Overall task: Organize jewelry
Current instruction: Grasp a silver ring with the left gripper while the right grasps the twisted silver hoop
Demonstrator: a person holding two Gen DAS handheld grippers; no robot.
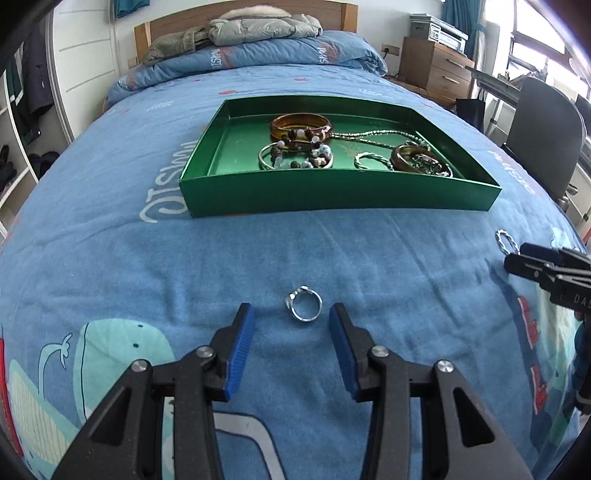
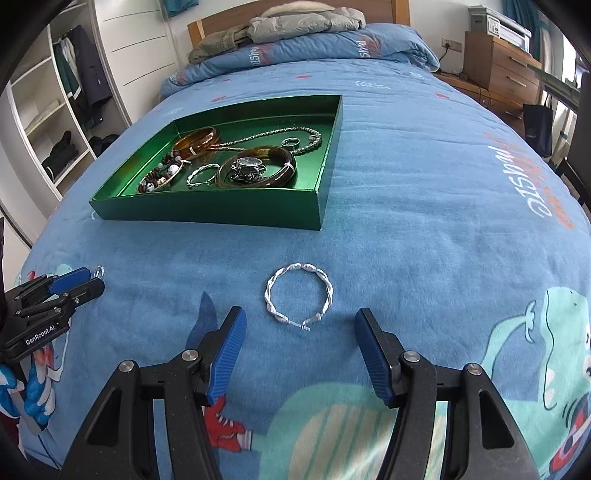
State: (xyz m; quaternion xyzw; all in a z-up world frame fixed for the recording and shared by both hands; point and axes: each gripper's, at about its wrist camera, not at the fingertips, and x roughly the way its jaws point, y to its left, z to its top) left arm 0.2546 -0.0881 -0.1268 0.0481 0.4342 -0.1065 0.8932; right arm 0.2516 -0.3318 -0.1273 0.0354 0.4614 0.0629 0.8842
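A small silver ring (image 1: 304, 308) lies on the blue bedspread just ahead of my left gripper (image 1: 291, 314), whose blue pads stand open on either side of it without touching. A twisted silver bangle (image 2: 299, 295) lies on the cover in front of my right gripper (image 2: 299, 321), also open and apart from it. The green tray (image 1: 332, 199) (image 2: 207, 212) farther up the bed holds amber bangles, bead bracelets, a chain necklace, a watch and rings. The bangle (image 1: 506, 240) shows beside the right gripper's tips in the left wrist view; the ring (image 2: 98, 272) peeks past the left gripper in the right wrist view.
The bedspread (image 1: 110, 277) carries cartoon prints. A folded quilt and grey jacket (image 1: 258, 29) lie at the headboard. An open wardrobe (image 2: 66, 110) stands left of the bed; a wooden drawer unit (image 1: 436, 70) and a dark chair (image 1: 543, 129) stand to the right.
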